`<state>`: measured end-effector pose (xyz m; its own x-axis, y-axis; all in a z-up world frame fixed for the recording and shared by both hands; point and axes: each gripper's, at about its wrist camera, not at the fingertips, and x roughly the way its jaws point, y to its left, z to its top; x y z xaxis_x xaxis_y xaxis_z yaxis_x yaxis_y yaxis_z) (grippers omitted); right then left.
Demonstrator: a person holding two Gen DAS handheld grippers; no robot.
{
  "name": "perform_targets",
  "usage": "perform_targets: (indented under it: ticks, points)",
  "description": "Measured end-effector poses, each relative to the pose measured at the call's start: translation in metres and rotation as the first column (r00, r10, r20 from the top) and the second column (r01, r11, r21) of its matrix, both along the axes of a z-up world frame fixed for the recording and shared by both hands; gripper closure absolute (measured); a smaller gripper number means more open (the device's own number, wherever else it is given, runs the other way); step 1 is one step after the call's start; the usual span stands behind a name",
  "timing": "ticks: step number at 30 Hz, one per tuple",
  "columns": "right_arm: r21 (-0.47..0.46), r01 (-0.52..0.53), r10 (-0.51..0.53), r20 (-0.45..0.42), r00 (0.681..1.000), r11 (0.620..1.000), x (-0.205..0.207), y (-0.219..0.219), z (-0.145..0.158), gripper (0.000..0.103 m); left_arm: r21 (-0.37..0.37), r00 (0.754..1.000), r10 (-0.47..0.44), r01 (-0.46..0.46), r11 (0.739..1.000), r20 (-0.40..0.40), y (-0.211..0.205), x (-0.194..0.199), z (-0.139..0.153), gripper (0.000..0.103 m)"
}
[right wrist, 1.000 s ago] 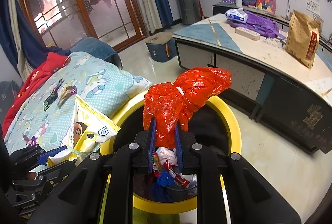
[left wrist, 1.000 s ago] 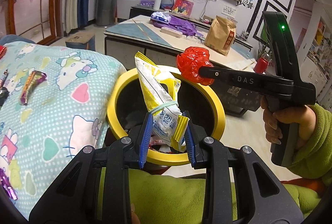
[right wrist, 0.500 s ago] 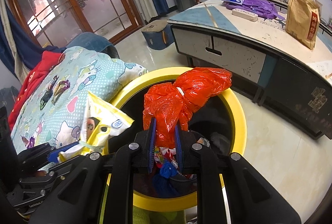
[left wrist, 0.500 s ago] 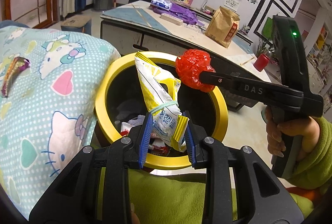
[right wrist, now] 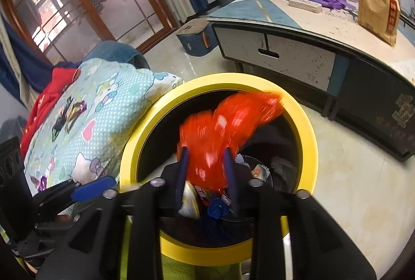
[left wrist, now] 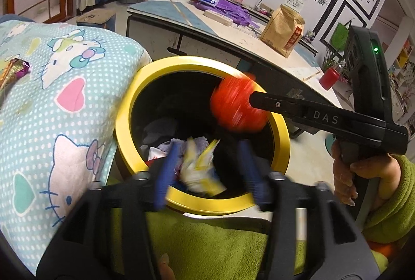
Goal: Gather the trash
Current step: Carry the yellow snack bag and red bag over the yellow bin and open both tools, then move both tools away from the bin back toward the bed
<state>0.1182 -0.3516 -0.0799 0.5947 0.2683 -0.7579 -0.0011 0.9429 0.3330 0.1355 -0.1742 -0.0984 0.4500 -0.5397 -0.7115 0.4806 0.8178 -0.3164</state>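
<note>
Left wrist view: the left gripper (left wrist: 207,171), just opened wide, has let the yellow wrapper (left wrist: 201,168) fall (blurred) into the yellow bin (left wrist: 124,124); the right gripper (right wrist: 205,176), barely parted, should be opened fully over the middle so the red bag (right wrist: 228,124) is dropped clear of the rim.

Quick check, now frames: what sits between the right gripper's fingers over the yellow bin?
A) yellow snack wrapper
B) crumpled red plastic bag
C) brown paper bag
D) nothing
B: the right wrist view shows the blurred red plastic bag between the right gripper fingers, whose jaws have just been opening, above the yellow bin.
</note>
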Motion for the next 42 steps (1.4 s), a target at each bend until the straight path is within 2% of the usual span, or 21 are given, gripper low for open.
perform_targets:
  ticks: [3,5,10,13,16,26,31,34,42]
  points:
    - [0.004,0.023,-0.023,0.003,1.000,1.000,0.000,-0.005,0.001,0.068,-0.009,1.000,0.010,-0.010,1.000,0.019,0.004,-0.003,0.004,0.040]
    - [-0.002,0.032,-0.032,0.009,0.999,0.999,-0.001,-0.006,0.002,0.065,-0.021,0.999,0.019,-0.019,1.000,0.033,0.008,-0.004,0.008,0.027]
    - [-0.034,0.043,-0.042,0.043,0.998,0.998,-0.004,-0.003,0.009,0.059,-0.038,0.997,0.051,-0.049,0.998,0.064,0.017,-0.008,0.017,0.013]
    - [-0.061,0.042,-0.037,0.074,0.997,0.997,-0.007,0.000,0.015,0.058,-0.048,0.994,0.072,-0.069,0.996,0.076,0.023,-0.010,0.022,0.012]
    - [-0.084,0.038,-0.029,0.104,0.994,0.996,-0.009,0.004,0.021,0.050,-0.059,0.993,0.092,-0.088,0.994,0.075,0.028,-0.011,0.024,0.011]
    - [-0.124,0.011,0.011,0.175,0.985,0.992,-0.015,0.022,0.037,0.044,-0.063,0.980,0.168,-0.162,0.985,0.110,0.054,-0.014,0.035,0.011]
    - [-0.138,-0.018,0.048,0.220,0.974,0.990,-0.019,0.035,0.048,0.044,-0.053,0.964,0.212,-0.207,0.977,0.157,0.069,-0.017,0.046,0.011]
    - [-0.151,-0.033,0.071,0.253,0.965,0.988,-0.024,0.043,0.054,0.034,-0.057,0.955,0.238,-0.231,0.971,0.177,0.077,-0.019,0.051,0.011]
    - [-0.190,-0.096,0.151,0.300,0.942,0.977,-0.032,0.069,0.066,0.031,-0.077,0.932,0.297,-0.287,0.955,0.208,0.099,-0.024,0.061,0.011]
